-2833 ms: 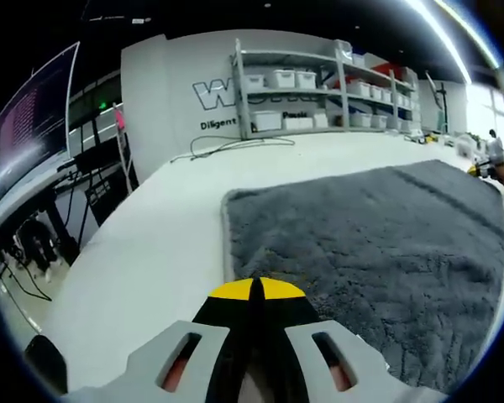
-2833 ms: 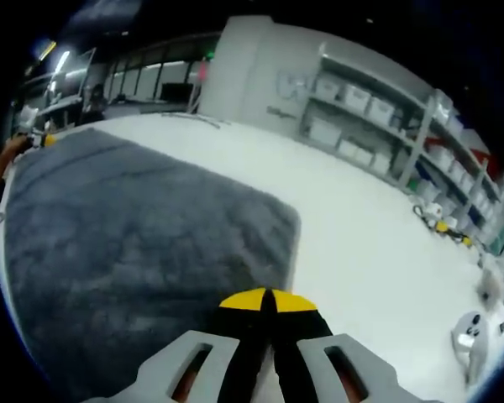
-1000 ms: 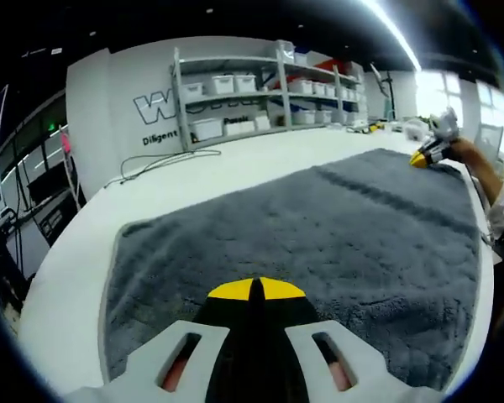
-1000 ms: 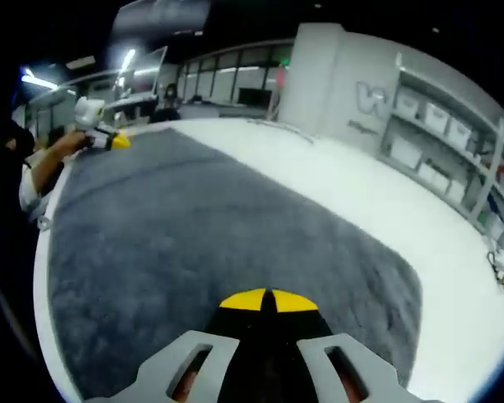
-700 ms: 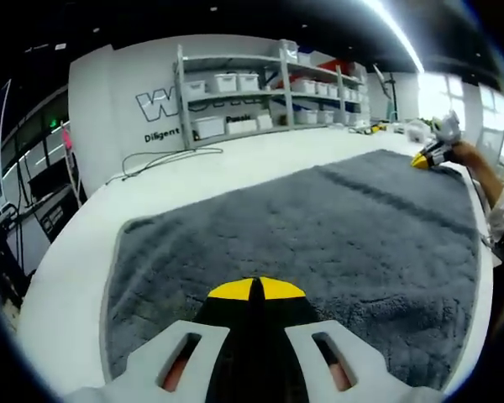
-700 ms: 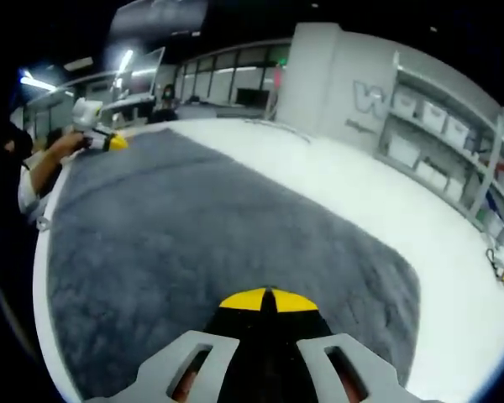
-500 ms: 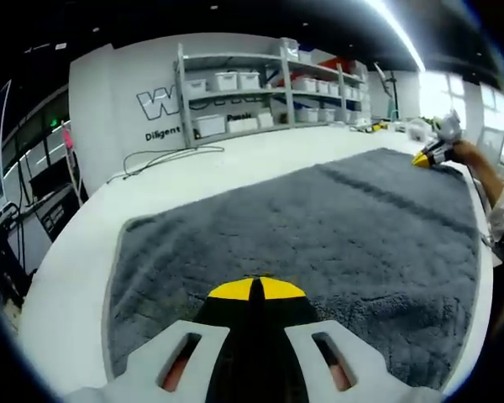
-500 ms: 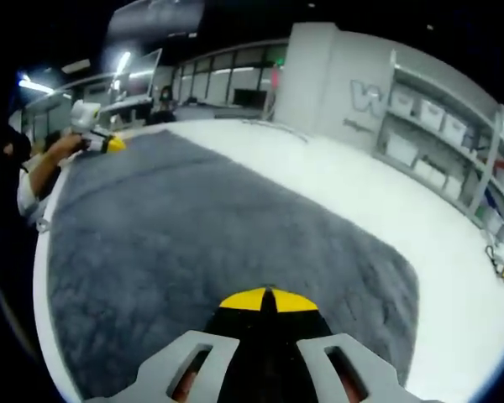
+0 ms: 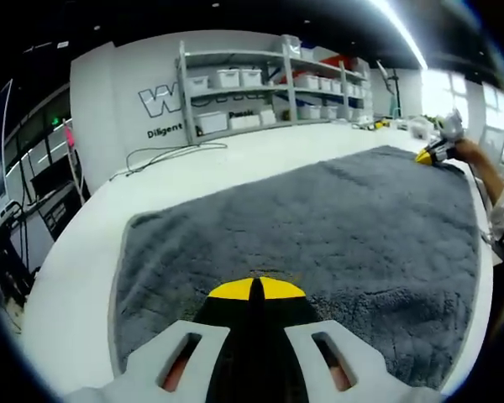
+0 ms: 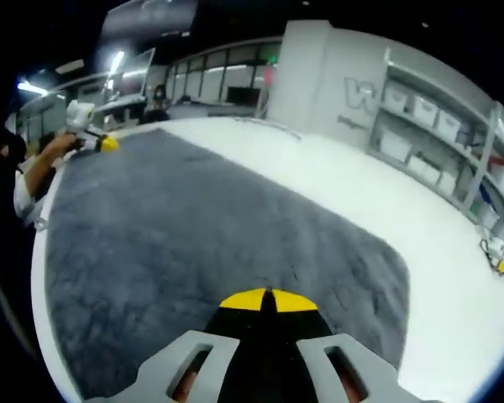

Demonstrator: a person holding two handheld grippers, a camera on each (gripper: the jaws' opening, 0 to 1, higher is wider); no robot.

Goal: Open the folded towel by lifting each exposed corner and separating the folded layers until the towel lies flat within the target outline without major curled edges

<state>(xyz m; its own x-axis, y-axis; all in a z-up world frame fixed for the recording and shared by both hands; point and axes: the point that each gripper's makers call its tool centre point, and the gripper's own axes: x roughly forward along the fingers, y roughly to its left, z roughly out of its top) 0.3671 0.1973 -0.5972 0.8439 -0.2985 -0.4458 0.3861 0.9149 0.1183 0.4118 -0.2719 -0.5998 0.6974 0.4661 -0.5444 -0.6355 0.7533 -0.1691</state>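
Observation:
The grey fluffy towel (image 9: 319,227) lies spread flat on the white table (image 9: 76,269), with faint crease lines across it. My left gripper (image 9: 252,290) is shut, its yellow tip low over the towel's near part, and nothing shows between the jaws. In the right gripper view the same towel (image 10: 202,227) stretches away, and my right gripper (image 10: 269,300) is shut above it. Each gripper also appears far off in the other's view, held by a hand at a far towel corner: the right gripper (image 9: 427,154) and the left gripper (image 10: 101,143).
White shelves with storage bins (image 9: 260,92) stand against the back wall. A cable (image 9: 164,155) lies on the table beyond the towel. Small objects (image 10: 500,256) sit at the table's right edge. A sleeve (image 10: 25,189) reaches in from the left. Bare table surrounds the towel.
Since 2.8 s ago both views have swung from a towel corner to look along the whole towel. Over the last second the views drift slightly; the towel stays flat.

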